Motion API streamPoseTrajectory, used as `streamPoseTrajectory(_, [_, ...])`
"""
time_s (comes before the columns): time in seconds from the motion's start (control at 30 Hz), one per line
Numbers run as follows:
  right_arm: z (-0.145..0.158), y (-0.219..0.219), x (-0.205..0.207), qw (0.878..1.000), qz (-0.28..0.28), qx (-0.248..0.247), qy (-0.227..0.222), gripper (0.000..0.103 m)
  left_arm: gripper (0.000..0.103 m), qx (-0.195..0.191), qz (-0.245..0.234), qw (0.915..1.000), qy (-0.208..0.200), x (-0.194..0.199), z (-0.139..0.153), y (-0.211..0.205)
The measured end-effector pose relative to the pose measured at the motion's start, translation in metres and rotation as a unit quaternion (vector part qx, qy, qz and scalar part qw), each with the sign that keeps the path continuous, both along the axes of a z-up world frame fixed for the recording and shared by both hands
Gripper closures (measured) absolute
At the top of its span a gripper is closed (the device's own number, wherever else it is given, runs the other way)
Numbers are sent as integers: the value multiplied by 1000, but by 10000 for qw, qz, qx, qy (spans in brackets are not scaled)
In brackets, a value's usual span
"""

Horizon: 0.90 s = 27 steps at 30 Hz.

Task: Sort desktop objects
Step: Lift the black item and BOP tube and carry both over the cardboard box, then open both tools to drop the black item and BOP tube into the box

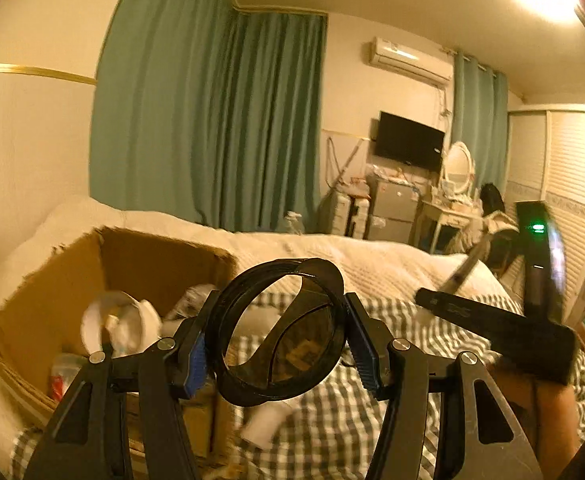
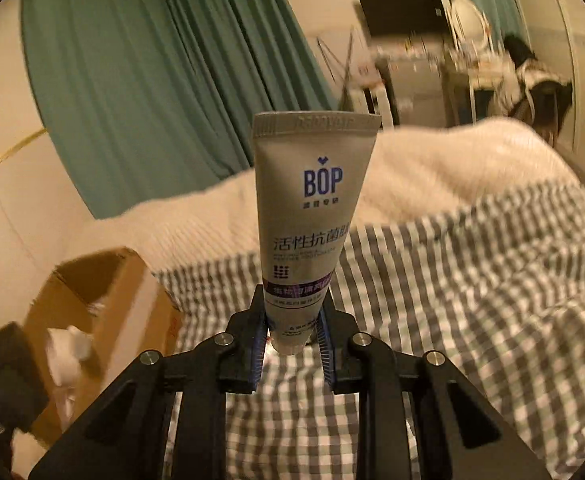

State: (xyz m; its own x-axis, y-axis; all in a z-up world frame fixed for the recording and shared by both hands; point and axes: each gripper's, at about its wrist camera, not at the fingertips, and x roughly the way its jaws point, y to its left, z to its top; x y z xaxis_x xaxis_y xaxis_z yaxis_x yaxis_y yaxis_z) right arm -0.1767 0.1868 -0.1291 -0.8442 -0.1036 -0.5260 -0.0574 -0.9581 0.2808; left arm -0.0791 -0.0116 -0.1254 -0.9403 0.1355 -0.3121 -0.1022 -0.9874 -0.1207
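Left hand-held gripper (image 1: 278, 338) pinches a black ring-shaped plastic cap (image 1: 280, 328); right hand-held gripper (image 2: 292, 332) pinches a BOP toothpaste tube (image 2: 312, 216). Both are held above the bed (image 2: 452, 280). The cardboard box (image 1: 64, 280) already holds several items; a white cylinder (image 1: 262, 426) remains outside.

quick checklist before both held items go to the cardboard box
1. Left gripper grip on the dark round container: jaws press on both its sides. ok
2. Right gripper grip on the BOP tube: jaws clamp only its lower end, and the long body stands free above. ok, but watch for tipping
3. Cardboard box open on top: ok
4. Room in the box: it already holds white crumpled items; free space further in is hidden. cannot tell
5. Path of the left gripper to the box: nothing shows between them. ok
6. Path of the right gripper: the box lies far to its lower left, and the view is blurred. cannot tell
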Motion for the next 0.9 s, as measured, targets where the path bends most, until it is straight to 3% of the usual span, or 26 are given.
streamPoseTrajectory(0.2, [18,-53,14,9984,408,284,266,81,43,114,202,9997,77,-3,14,-28])
streamPoseTrajectory(0.4, [-1,-78,8,9980,592,193,-61,81,43,99,477,9985,236,-5,27,-64])
streamPoseTrajectory(0.53, [-15,-95,-11,9963,750,215,-348,81,44,-232,814,9955,425,-9,26,-80])
streamPoseTrajectory(0.57, [-18,-96,-14,9960,770,170,-412,81,50,-301,851,9948,471,-9,26,-84])
streamPoseTrajectory(0.67, [-23,-111,-17,9948,891,-18,-491,81,51,-309,820,9950,471,-12,27,-95])
streamPoseTrajectory(0.77, [-17,-134,-15,9935,1066,48,-385,81,64,-220,693,9968,319,-20,25,-105])
streamPoseTrajectory(0.9, [-5,-154,-13,9917,1268,-6,-221,81,65,-126,786,9968,57,-31,18,-121])
